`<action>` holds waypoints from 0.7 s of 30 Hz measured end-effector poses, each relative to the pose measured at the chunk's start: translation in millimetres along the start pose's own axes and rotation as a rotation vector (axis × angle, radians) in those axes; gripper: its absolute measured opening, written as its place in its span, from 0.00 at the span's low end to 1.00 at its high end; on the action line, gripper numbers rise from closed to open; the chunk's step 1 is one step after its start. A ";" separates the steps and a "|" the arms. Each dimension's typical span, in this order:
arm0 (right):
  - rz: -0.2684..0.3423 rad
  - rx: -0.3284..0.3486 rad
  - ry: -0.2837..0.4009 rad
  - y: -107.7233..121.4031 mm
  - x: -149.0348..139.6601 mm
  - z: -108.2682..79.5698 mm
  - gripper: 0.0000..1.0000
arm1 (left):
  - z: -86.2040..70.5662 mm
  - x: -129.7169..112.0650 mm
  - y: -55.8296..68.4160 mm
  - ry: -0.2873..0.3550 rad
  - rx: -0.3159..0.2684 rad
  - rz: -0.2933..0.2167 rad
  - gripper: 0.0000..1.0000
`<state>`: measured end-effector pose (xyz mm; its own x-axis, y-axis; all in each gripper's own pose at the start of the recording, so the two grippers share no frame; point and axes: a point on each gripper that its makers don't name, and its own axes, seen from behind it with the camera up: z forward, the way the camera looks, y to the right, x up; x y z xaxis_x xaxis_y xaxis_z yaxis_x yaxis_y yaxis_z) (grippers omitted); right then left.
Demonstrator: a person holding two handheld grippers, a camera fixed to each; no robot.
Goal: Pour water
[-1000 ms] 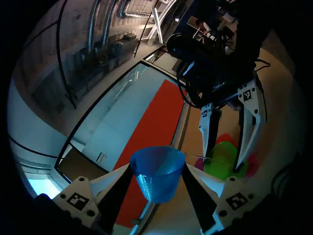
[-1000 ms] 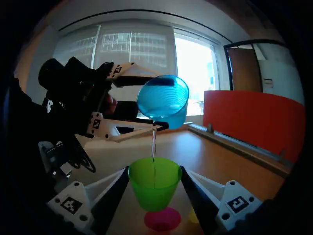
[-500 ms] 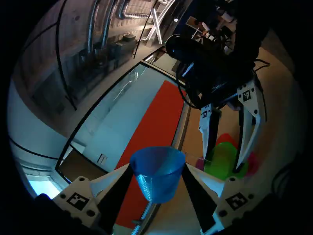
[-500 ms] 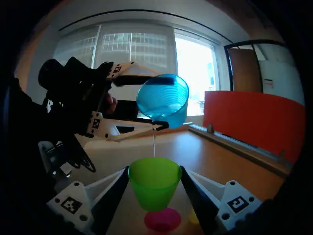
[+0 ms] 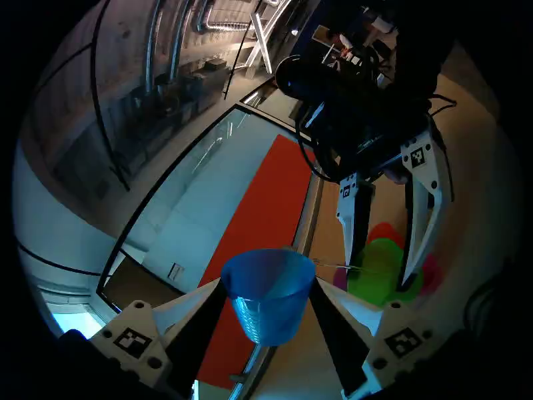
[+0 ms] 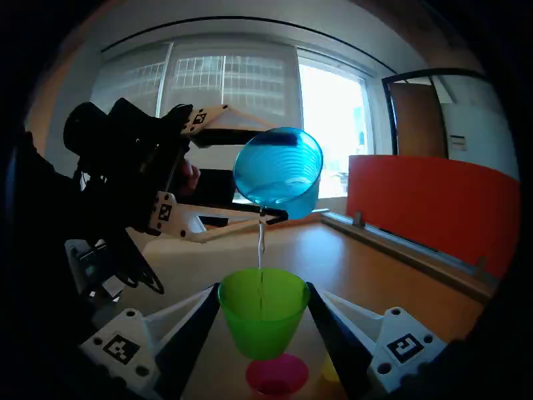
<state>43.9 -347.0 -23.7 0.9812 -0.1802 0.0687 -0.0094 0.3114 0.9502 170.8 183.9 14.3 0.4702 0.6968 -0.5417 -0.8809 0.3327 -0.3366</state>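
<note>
While the wooden table (image 6: 373,267) lies beneath, the left claw (image 5: 268,283) pours and the right claw (image 6: 263,288) catches.
The left is clamped on the blue cup (image 6: 278,173), its long axis tipped near level, mouth toward the right claw; the right grips the upright green cup (image 6: 263,313) directly below; thin water (image 6: 260,247) falls into it.

Red-orange panel (image 6: 433,207); brown table (image 6: 373,260); blue ribbed cup (image 6: 278,173); green cup (image 6: 263,313); pink cup (image 6: 276,375).
</note>
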 end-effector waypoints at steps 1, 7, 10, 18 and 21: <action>0.000 0.000 0.000 0.0 0.0 -0.1 0.94 | 0.1 0.2 -0.2 0.000 0.000 0.001 0.85; 0.000 0.000 0.001 0.0 -0.1 -0.5 0.94 | 0.4 1.4 -2.3 0.001 0.003 0.011 0.85; 0.000 -0.001 0.001 0.1 -0.3 -0.7 0.94 | 0.4 1.3 -2.7 0.001 0.003 0.017 0.85; 0.001 0.000 0.002 0.3 -0.5 -1.2 0.94 | 1.2 0.4 -1.5 -0.002 0.005 0.023 0.85; 0.001 0.001 0.003 -0.3 -0.2 -0.9 0.95 | 0.7 0.7 -0.7 -0.003 0.004 0.030 0.85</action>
<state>43.9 -346.2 -24.3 0.9817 -0.1775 0.0690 -0.0105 0.3109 0.9504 171.8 184.5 14.6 0.4438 0.7083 -0.5490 -0.8946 0.3144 -0.3175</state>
